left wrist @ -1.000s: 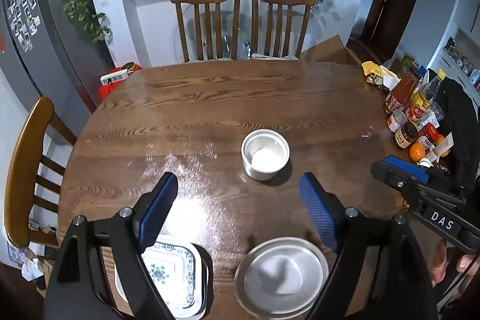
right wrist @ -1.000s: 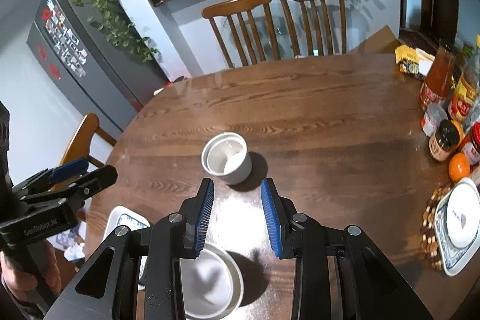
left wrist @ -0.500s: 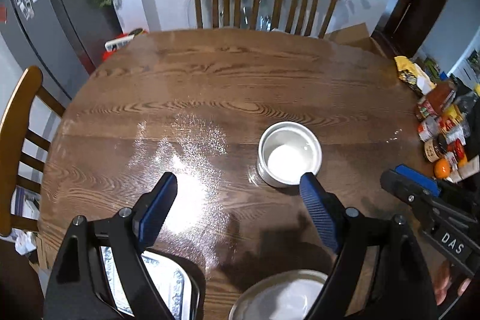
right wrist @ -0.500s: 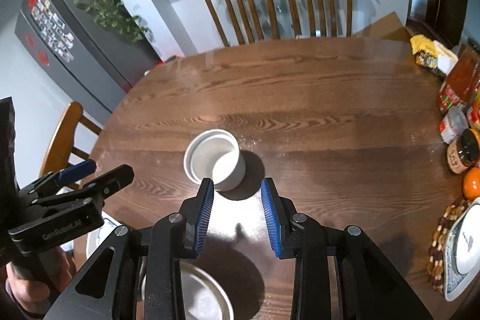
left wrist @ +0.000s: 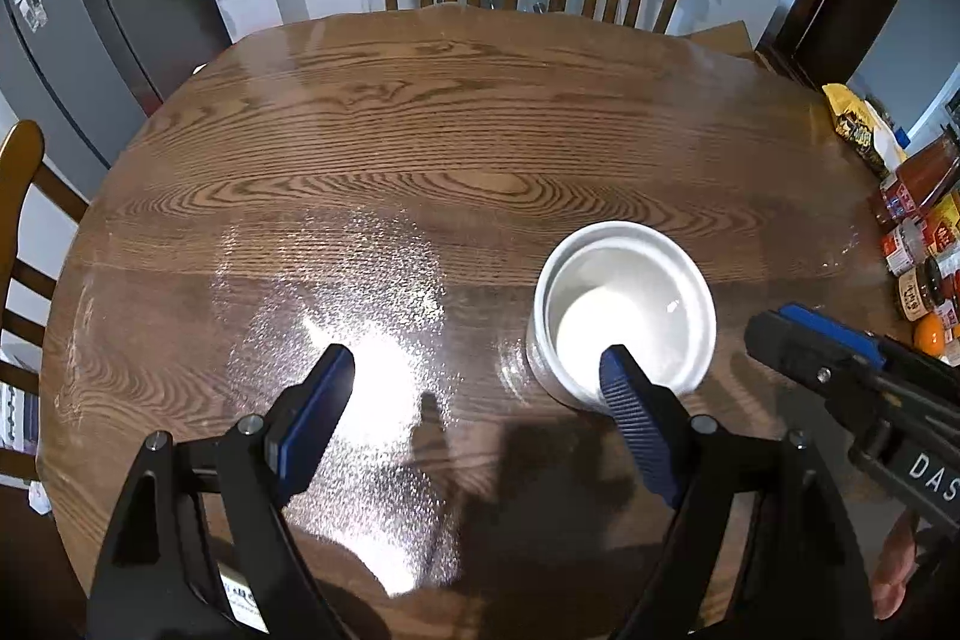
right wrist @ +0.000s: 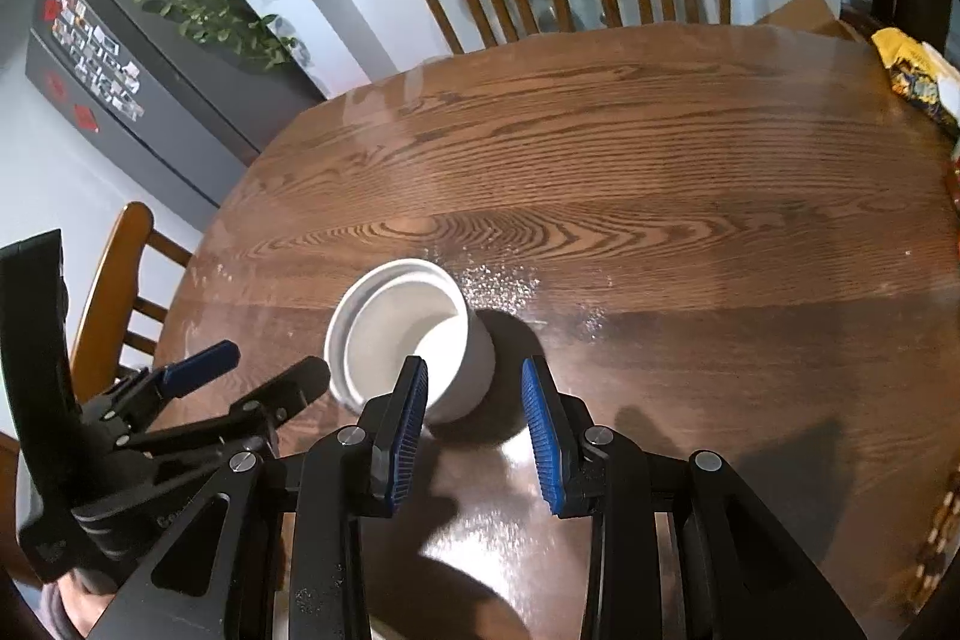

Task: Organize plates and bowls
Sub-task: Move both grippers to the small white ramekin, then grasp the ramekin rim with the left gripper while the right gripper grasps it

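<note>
Right wrist view: deep white ceramic bowl (right wrist: 408,334) sits mid-table, at eleven o'clock of the narrow, empty right gripper (right wrist: 474,424). Left gripper (left wrist: 474,400) gapes wide, holding nothing. Approach step, I judge; next, straddle the bowl's wall and close.

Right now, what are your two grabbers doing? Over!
Left gripper open wide, empty. Right gripper part open, empty. Deep white ceramic bowl upright on round wooden table, ungripped. Nothing blocking.
</note>
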A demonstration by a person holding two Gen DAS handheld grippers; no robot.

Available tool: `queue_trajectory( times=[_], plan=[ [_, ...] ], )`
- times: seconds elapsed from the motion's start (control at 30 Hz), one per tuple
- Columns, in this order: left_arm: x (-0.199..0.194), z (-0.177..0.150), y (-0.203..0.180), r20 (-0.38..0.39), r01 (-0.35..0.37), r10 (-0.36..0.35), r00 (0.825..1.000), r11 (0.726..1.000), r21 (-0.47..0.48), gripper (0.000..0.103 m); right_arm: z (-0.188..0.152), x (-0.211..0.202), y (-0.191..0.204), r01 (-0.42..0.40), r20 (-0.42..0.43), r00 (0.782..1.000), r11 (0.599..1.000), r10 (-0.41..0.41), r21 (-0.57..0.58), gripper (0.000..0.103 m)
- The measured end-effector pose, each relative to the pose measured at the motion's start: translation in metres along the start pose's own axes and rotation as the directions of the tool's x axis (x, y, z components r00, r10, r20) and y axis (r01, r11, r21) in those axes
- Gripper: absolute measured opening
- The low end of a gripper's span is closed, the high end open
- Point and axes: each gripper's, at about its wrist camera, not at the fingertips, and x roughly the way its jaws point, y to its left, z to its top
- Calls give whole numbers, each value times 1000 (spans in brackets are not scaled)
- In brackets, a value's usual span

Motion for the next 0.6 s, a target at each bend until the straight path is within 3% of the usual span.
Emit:
queue_trajectory(
  times=[0.6],
  plan=[
    [26, 5, -11, -28, 6, -5, 1000, 1000, 31, 81, 10, 29, -1, -24, -37, 999, 1000, 24, -3, 33]
  ],
)
